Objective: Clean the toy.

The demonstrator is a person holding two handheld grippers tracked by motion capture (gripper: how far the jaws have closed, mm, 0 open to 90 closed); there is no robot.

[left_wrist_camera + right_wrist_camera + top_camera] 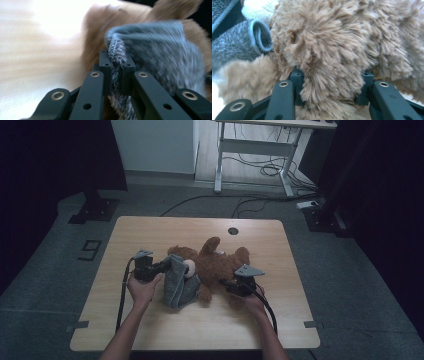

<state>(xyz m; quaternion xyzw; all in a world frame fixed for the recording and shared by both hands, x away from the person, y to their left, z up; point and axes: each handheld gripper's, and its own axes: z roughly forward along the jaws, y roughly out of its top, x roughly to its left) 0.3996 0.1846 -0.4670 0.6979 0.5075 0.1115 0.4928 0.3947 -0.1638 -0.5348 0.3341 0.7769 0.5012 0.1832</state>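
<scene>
Left gripper (117,65) pinches the grey garment (160,50); right gripper (332,87) clamps the teddy bear (332,45)

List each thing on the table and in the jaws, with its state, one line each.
Teddy bear: lying on the table, partly dressed.
Grey knitted garment: bunched over the bear's left end, edge pinched.
Left gripper: shut on the garment's edge.
Right gripper: shut on a furry part of the bear.
Table: bears the bear.
</scene>
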